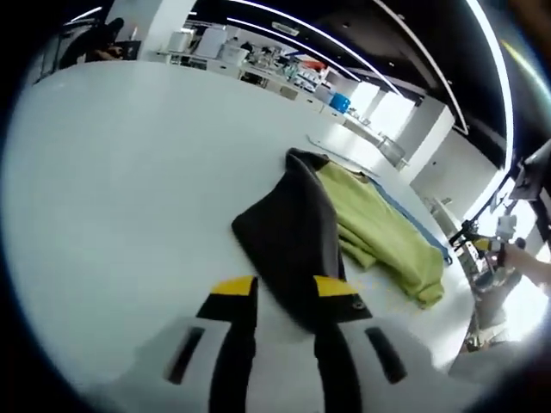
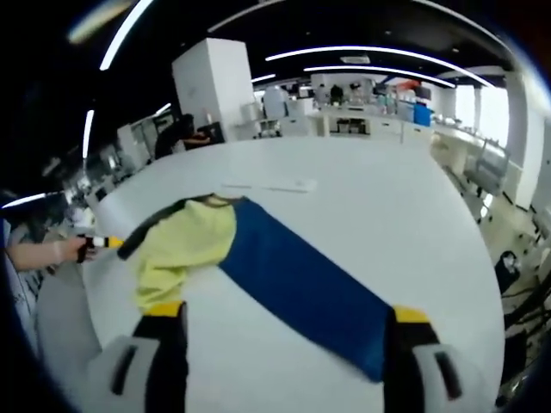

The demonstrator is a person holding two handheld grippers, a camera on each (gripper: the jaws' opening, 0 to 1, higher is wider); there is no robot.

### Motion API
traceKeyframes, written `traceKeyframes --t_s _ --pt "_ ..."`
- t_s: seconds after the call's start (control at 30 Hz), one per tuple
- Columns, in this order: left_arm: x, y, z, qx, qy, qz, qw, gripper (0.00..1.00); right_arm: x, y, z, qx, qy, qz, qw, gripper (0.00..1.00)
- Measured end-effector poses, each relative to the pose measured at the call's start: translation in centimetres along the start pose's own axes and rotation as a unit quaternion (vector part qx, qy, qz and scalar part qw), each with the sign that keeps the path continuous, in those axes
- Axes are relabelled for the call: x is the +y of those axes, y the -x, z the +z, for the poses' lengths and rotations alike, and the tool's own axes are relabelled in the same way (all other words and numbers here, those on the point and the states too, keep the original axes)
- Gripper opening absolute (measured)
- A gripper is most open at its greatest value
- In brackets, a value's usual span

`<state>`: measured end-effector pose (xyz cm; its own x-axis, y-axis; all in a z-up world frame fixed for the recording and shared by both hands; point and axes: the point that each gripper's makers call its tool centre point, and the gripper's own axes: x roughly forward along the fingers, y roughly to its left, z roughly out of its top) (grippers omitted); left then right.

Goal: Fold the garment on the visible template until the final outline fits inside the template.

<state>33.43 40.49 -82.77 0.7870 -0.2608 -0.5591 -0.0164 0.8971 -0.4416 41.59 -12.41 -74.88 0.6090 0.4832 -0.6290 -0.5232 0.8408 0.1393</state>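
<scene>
Left gripper (image 1: 286, 297) low over white table (image 1: 129, 189), jaws narrow, clamped on dark grey edge of garment (image 1: 297, 232), lifting that flap up off the table. Rest of garment is yellow-green (image 1: 383, 232), bunched and lying on the table beyond the dark flap. Thin blue strip of template (image 1: 422, 225) peeks out along the garment's far side.

Right gripper (image 2: 288, 323) jaws spread wide, nothing between them, hovering over the table (image 2: 387, 215). Blue template (image 2: 301, 284) lies flat as a long rectangle running diagonally, near end between the jaws. Yellow-green garment (image 2: 185, 245) sits bunched over the template's far end, spilling off one side. Dark trim at garment's top edge, possibly a collar, hard to tell. Left gripper (image 2: 95, 243), held by a hand (image 2: 39, 251), is at the garment's dark edge
</scene>
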Motion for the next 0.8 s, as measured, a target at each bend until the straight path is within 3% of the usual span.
traceKeyframes --t_s 0.13,0.17,0.23,0.4,0.57,0.8 --pt "0.3 -0.5 -0.1 -0.002 0.003 0.017 0.9998 0.05 0.7 0.4 -0.2 -0.002 -0.003 0.002 1.0000 0.95" --pt "0.7 -0.5 -0.1 -0.003 0.004 0.034 0.9994 0.00 0.9 0.5 -0.2 -0.003 -0.005 0.003 1.0000 0.95" --pt "1.3 -0.5 0.0 -0.008 0.020 0.036 0.9991 0.00 1.0 0.4 -0.1 -0.007 -0.007 0.004 0.9999 0.95" --pt "2.1 -0.6 0.8 -0.007 -0.001 0.040 0.9992 0.00 1.2 0.5 -0.2 -0.009 -0.012 0.005 0.9999 0.95" --pt "2.1 0.3 2.9 -0.034 -0.014 0.043 0.9984 0.00 0.9 0.5 -0.5 -0.006 -0.016 0.005 0.9998 0.95" --pt "-0.1 2.0 7.0 -0.077 -0.051 0.035 0.9951 0.00 1.1 0.5 -0.8 -0.004 -0.017 0.008 0.9998 0.94"
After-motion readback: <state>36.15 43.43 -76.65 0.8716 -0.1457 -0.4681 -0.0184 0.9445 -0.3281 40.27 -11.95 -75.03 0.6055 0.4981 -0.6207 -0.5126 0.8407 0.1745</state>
